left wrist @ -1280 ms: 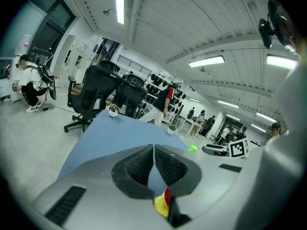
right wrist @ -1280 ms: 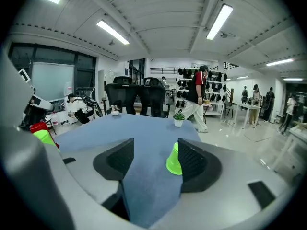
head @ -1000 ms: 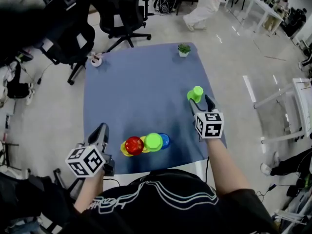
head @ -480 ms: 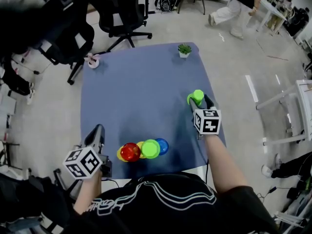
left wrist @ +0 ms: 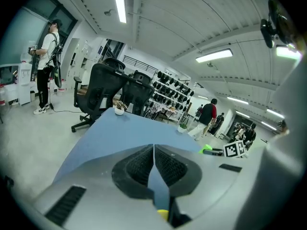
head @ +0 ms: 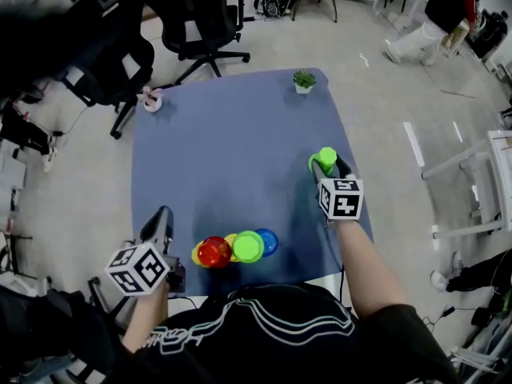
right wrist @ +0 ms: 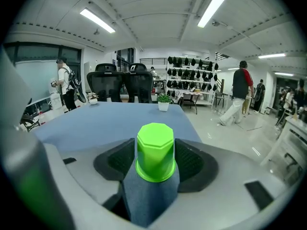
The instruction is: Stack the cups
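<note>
My right gripper (head: pixel 326 166) is shut on a lime-green cup (head: pixel 325 159), held upside down over the right side of the blue table (head: pixel 232 150). In the right gripper view the green cup (right wrist: pixel 155 152) sits between both pads of the right gripper (right wrist: pixel 155 161), base towards the camera. Near the table's front edge stands a tight cluster of cups: red (head: pixel 214 251), yellow (head: pixel 197 254), another green (head: pixel 248 246) and blue (head: pixel 270 240). My left gripper (head: pixel 162 216) hovers at the front left corner, left of the cluster. In its own view the left gripper (left wrist: pixel 153 153) is shut on nothing.
A small potted plant (head: pixel 303 81) stands at the table's far right corner and a white pot (head: pixel 152 101) at the far left corner. Black office chairs (head: pixel 200 22) stand beyond the table. A white table (head: pixel 496 182) is off to the right. A person (head: pixel 436 14) walks at the back.
The right gripper has sunk a little with the green cup still in it. The left gripper has hardly moved. The person in the background has walked to the right.
</note>
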Demonstrator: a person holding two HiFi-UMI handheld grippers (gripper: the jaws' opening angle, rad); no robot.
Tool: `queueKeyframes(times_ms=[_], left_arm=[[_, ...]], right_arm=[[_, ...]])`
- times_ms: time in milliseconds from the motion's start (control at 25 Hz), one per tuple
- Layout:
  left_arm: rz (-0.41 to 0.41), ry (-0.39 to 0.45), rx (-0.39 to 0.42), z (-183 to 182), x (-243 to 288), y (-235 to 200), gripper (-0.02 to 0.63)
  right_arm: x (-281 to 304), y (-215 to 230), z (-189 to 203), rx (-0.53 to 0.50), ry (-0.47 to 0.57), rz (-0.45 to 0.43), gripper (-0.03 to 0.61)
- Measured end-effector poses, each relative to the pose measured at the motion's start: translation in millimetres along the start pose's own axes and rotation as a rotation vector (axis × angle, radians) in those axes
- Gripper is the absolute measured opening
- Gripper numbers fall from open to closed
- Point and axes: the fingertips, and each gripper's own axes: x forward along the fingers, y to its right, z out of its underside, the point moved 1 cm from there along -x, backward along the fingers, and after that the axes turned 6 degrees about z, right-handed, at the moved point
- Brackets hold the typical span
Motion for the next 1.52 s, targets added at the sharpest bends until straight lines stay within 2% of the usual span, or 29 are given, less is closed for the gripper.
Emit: queueKeyframes(times_ms=[160, 800, 1120, 1520], left_arm=[[0.008, -0.005, -0.003, 2.9, 3.0, 0.9, 0.031], [0.028, -0.015, -0.002, -3.7, -10.9, 0.6, 0.031], [0.051, -0.007, 0.000, -9.4, -26.4, 5.7, 0.031], [0.065, 0.016, -0.003, -5.2, -59.1, 6.4, 0.031]], right_arm=[[1.4, 2.2, 1.3, -0.005, -0.001, 0.010, 0.253], [-24.2, -11.6, -21.2, 0.017, 0.037, -0.010, 0.247], [-64.7, -45.1, -55.1, -0.052, 0.117, -0.068, 0.247], [-127.9, -102.8, -91.3, -0.123, 0.222, -0.181, 0.247]])
